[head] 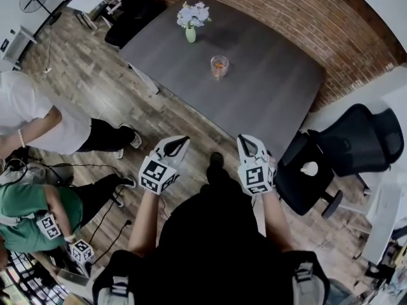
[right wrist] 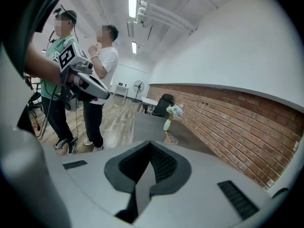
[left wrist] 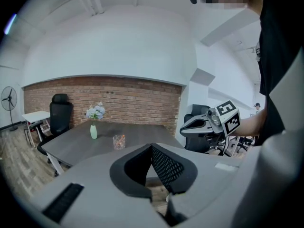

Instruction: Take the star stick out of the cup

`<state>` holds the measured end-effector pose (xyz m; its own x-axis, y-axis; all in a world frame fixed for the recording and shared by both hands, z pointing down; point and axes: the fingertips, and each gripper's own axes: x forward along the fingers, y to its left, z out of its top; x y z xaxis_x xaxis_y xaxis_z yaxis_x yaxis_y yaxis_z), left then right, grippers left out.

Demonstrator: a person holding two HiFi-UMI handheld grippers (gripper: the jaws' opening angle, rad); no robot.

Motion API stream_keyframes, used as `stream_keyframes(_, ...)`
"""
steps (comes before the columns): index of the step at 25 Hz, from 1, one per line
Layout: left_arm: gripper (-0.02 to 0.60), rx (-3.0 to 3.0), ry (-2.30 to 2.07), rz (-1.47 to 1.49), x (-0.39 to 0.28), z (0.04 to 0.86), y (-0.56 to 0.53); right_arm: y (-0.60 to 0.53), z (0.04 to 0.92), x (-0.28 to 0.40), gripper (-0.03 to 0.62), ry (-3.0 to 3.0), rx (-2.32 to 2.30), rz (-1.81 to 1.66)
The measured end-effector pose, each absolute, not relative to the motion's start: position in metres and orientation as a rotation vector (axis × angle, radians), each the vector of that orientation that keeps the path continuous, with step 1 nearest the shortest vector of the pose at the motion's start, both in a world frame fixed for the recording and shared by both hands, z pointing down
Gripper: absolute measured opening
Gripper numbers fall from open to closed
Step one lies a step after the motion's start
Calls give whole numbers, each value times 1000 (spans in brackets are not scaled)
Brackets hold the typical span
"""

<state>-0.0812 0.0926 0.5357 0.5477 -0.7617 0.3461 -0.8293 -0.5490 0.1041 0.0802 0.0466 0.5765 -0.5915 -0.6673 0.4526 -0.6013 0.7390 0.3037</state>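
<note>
A clear cup (head: 219,67) stands on the grey table (head: 267,88), well ahead of both grippers. An orange stick (head: 220,61) stands inside it; its star end is too small to make out. The cup (left wrist: 118,141) shows small in the left gripper view, and the cup (right wrist: 170,139) is also in the right gripper view. My left gripper (head: 184,139) and right gripper (head: 244,138) hover over the floor short of the table edge. The jaws of both the left gripper (left wrist: 152,147) and the right gripper (right wrist: 151,144) are closed tip to tip, with nothing between them.
A green vase with pale flowers (head: 191,23) stands on the table beyond the cup. Black office chairs (head: 346,148) crowd the right side, and another chair (head: 137,8) sits at the table's far end. Two people (head: 38,122) are at the left, with cables on the wood floor.
</note>
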Motion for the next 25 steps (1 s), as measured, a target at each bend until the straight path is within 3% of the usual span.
stream_keyframes(25, 2, 2473, -1432, 417, -128, 528, -64, -116, 581, 29, 0, -2434, 850, -158)
